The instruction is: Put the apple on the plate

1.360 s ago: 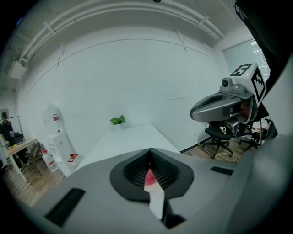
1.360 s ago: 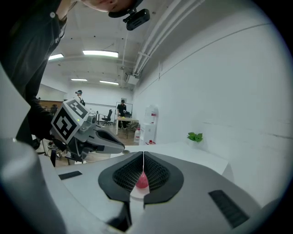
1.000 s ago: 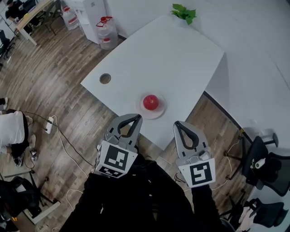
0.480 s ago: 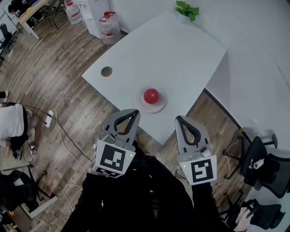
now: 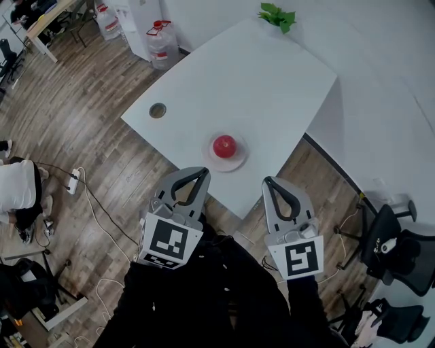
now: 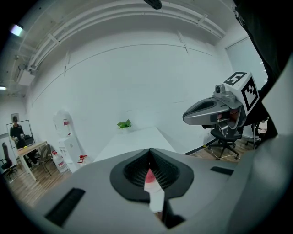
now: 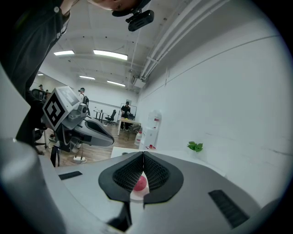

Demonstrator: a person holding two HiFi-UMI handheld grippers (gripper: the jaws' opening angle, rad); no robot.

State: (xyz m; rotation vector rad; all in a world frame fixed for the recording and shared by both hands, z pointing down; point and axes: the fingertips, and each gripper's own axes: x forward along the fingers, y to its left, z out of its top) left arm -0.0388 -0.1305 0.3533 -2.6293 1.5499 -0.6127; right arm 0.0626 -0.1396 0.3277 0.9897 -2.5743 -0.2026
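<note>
A red apple (image 5: 224,145) sits on a small white plate (image 5: 237,161) near the front edge of the white table (image 5: 258,81). My left gripper (image 5: 203,172) is shut and empty, held off the table's near edge, short of the plate. My right gripper (image 5: 268,182) is also shut and empty, level with it to the right. In the left gripper view the apple (image 6: 149,176) shows through the gap below the closed jaws, with the right gripper (image 6: 185,117) alongside. The right gripper view shows the apple (image 7: 140,183) on the plate (image 7: 136,195) straight ahead.
A green plant (image 5: 276,18) stands at the table's far corner, and a round cable hole (image 5: 158,110) is at its left. Water bottles (image 5: 161,44) stand on the wooden floor beyond. Cables (image 5: 88,197) lie at left, office chairs (image 5: 394,245) at right.
The head view has shifted slightly. The apple, the plate and both grippers keep their places.
</note>
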